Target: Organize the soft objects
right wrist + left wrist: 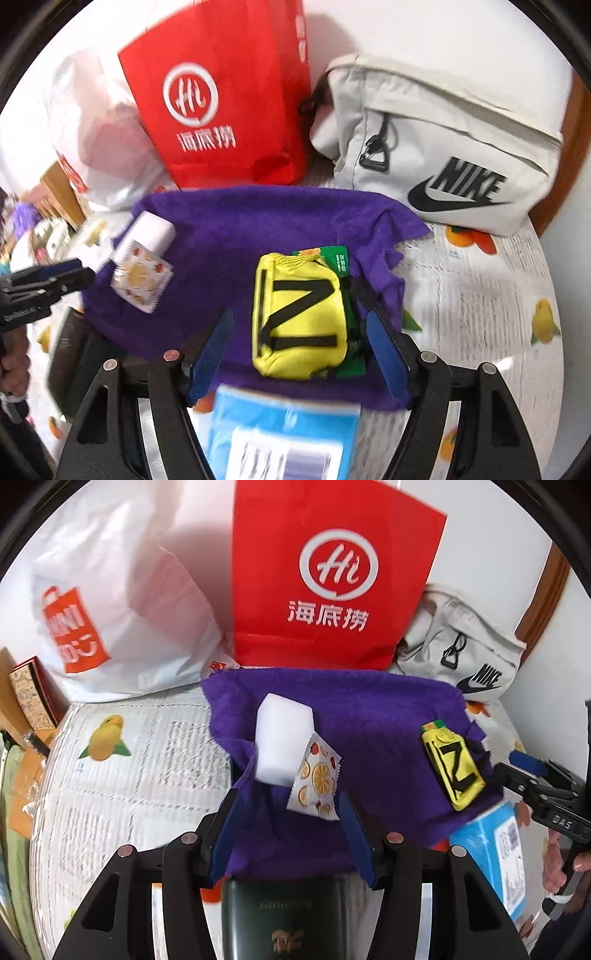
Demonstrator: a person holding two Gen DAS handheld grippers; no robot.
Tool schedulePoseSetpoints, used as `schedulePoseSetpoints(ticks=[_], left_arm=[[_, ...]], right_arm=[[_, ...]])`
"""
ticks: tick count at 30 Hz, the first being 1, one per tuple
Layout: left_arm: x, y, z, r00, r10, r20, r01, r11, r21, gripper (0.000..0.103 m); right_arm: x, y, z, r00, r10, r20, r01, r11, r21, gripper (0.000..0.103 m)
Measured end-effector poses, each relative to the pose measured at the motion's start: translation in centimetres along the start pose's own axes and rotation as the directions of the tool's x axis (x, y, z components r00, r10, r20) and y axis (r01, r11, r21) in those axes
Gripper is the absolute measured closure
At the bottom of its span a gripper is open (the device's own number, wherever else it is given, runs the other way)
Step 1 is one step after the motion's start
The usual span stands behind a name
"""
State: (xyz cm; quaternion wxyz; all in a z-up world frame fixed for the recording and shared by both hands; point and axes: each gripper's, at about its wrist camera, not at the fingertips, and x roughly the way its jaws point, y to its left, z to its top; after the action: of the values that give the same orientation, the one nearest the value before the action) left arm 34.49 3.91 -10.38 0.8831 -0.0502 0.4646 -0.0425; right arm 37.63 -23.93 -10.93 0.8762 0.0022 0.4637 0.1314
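The purple towel (369, 716) lies rumpled across the middle of both frames, carrying a white sponge block (282, 738), a fruit-print sachet (316, 775) leaning on the block, and a yellow pouch (299, 317) lying over a green packet (338, 258). If either gripper drags or lifts the cloth, these loose items could slide off onto the newspaper-print surface (129, 775). The left hand-held gripper (288, 812) and the right hand-held gripper (299, 343) both stand wide open, holding nothing, the right straddling the pouch.

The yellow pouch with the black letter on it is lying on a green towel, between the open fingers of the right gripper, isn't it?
Not quite: the towel is purple, not green, as the right wrist view shows. The yellow pouch does lie on it, between the open fingers of the right gripper.
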Motion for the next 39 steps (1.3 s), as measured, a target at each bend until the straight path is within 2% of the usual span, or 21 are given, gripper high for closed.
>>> schedulePoseSetpoints(ticks=[5,12,16,19,23,26,30,33,36,39], left_arm=[[-3.5,-0.1,-2.2,0.999,-0.002,0.036,0.002,1.000,0.012,0.051],[-7.8,-0.5,-5.5,0.998,-0.021,0.057,0.020,1.000,0.010,0.051],[-9.1,-0.6,-8.2,0.999,-0.026,0.044,0.026,1.000,0.002,0.051],[-9.6,-0.4,-10.2,0.999,-0.022,0.029,0.022,1.000,-0.013,0.051],[-9.6,0.3,-12.5,1.000,-0.018,-0.001,0.018,0.999,-0.049,0.051],[-9.6,0.5,-13.8,1.000,-0.008,-0.013,0.007,0.999,-0.051,0.051],[-9.5,0.9,-15.6,1.000,-0.006,-0.025,0.004,0.998,-0.066,0.051],[-9.1,0.9,-16.8,0.999,-0.008,-0.040,0.005,0.998,-0.064,0.051],[-8.4,0.7,-17.8,0.997,-0.032,-0.065,0.028,0.998,-0.064,0.051],[-7.6,0.2,-18.5,0.994,-0.058,-0.089,0.053,0.997,-0.054,0.051]], right_arm=[[-5.4,-0.6,-2.8,0.996,0.048,0.082,-0.055,0.994,0.090,0.029],[-11.0,1.3,-8.2,0.991,0.005,0.134,-0.010,0.999,0.038,0.029],[-12.5,2.2,-12.8,0.991,0.042,0.131,-0.047,0.998,0.035,0.029],[-12.3,3.2,-15.9,0.993,0.044,0.110,-0.046,0.999,0.019,0.029],[-10.7,4.5,-18.9,0.993,0.105,0.055,-0.104,0.994,-0.021,0.040],[-9.8,5.2,-19.9,0.994,0.105,0.040,-0.103,0.994,-0.048,0.045],[-8.3,6.1,-21.1,0.994,0.101,0.031,-0.098,0.991,-0.094,0.045],[-6.7,6.6,-21.6,0.997,0.066,0.029,-0.062,0.989,-0.135,0.046],[-5.4,6.5,-22.0,0.999,0.044,0.017,-0.041,0.990,-0.138,0.047],[-5.1,6.6,-22.1,0.999,0.020,0.039,-0.015,0.989,-0.146,0.049]])
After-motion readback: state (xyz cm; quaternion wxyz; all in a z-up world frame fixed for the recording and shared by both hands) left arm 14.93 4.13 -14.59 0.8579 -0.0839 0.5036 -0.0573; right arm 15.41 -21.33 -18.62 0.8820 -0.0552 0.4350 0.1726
